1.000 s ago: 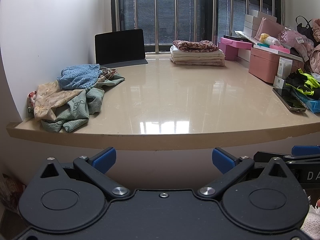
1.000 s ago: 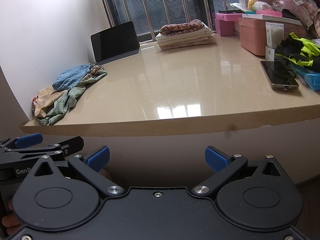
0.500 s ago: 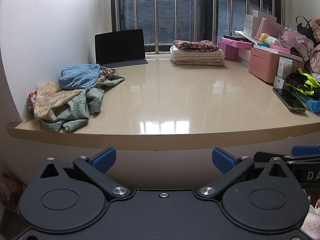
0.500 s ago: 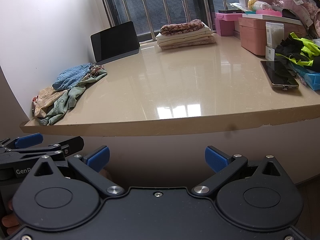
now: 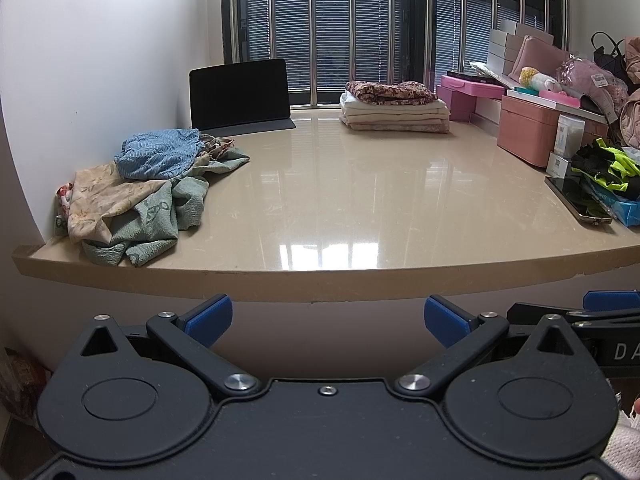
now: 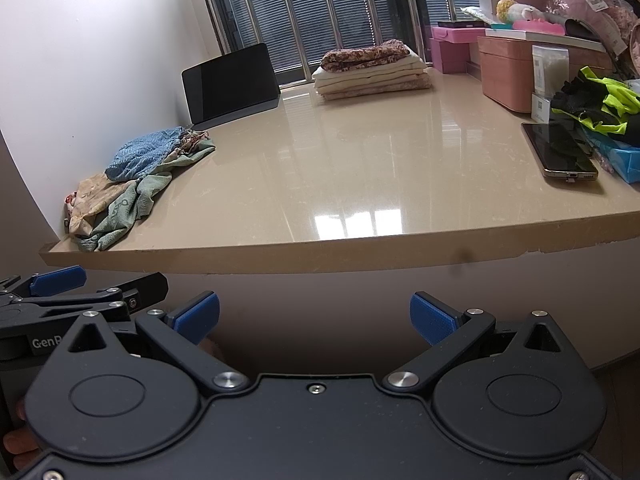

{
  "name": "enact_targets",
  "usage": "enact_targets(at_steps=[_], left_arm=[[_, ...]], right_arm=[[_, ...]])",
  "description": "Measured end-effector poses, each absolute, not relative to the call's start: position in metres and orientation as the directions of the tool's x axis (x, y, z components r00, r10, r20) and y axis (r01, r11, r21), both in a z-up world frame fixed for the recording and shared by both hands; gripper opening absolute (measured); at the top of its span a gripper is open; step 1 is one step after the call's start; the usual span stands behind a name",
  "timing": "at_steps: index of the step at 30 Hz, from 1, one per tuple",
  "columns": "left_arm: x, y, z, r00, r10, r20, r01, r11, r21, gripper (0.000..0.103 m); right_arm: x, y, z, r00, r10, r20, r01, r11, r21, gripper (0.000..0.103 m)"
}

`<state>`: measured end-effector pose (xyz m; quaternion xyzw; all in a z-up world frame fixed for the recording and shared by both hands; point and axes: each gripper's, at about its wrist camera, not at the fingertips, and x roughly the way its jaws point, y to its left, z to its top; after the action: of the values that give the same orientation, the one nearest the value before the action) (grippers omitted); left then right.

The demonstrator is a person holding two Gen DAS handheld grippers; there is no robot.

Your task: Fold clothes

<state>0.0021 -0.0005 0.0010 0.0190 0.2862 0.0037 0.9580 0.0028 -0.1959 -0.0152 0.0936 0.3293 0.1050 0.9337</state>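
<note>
A glossy beige surface (image 5: pixel 360 200) fills the room's window bay, with a white wall on its left and a barred window (image 5: pixel 360 28) with blinds along its far edge. Unfolded clothes (image 5: pixel 140 192) are heaped at the near left corner; a folded stack (image 5: pixel 394 114) sits at the far edge beside a dark tablet (image 5: pixel 240 94). Pink boxes (image 5: pixel 528 128) and a phone (image 5: pixel 578 200) line the right edge. The left gripper (image 5: pixel 326 316) and right gripper (image 6: pixel 314 316) hang below the near edge, jaws apart, holding nothing.
</note>
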Motion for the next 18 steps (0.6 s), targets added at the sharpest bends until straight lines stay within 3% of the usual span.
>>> enact_targets(at_steps=[18], left_arm=[[0.0029, 0.0012, 0.0018, 0.836, 0.016, -0.548, 0.004, 0.999, 0.036, 0.103]], right_arm=[[0.0040, -0.1957, -0.0139, 0.758, 0.260, -0.598, -0.138, 0.960, 0.242, 0.103]])
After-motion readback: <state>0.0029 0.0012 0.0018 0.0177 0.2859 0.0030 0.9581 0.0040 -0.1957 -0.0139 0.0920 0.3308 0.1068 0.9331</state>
